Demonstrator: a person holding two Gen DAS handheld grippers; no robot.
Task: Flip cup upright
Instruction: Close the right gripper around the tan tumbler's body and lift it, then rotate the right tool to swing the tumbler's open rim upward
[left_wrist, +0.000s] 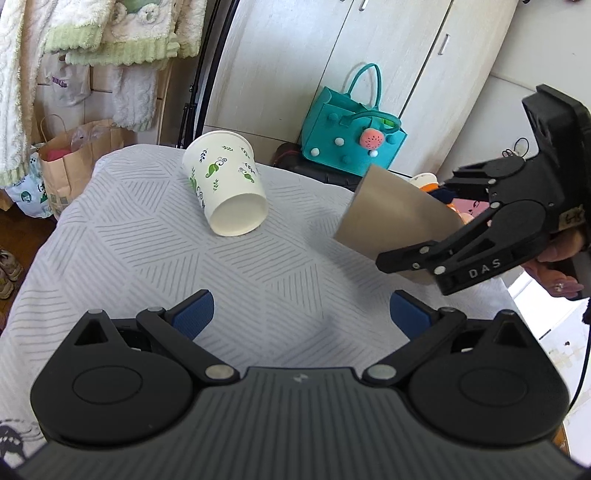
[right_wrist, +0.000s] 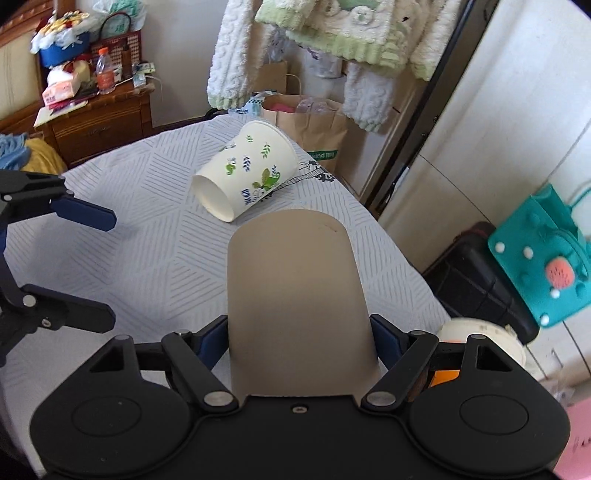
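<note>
1. Cups are two here: your right claw (right_wrist: 301, 341) is clamped on a plain tan paper cup (right_wrist: 295, 291), its blue pads (right_wrist: 212, 341) pressed to both sides of the cup wall near the wider end.
2. In the right wrist view that tan cup fills the centre of the frame and points away from you, narrow end farthest; in the left wrist view it sits at the right of the frame, lifted off the cloth and tilted, narrow end toward the upper left.
3. A white paper cup with leaf prints (left_wrist: 227, 186) lies on its side on the desk (left_wrist: 147, 240), above centre in the left wrist view. You see its round end facing that camera; whether that is the mouth or the base you cannot tell from these views.
4. Your left claw (left_wrist: 301, 314) has its blue pads wide apart with nothing between them, low over the striped white cloth in the lower half of its own frame. It appears at the left edge of the right wrist view, well apart from both cups.
5. Behind the desk you see a teal felt bag (left_wrist: 351, 147) at the upper right of the left wrist view, and a brown paper bag (left_wrist: 74, 158) at the left.
</note>
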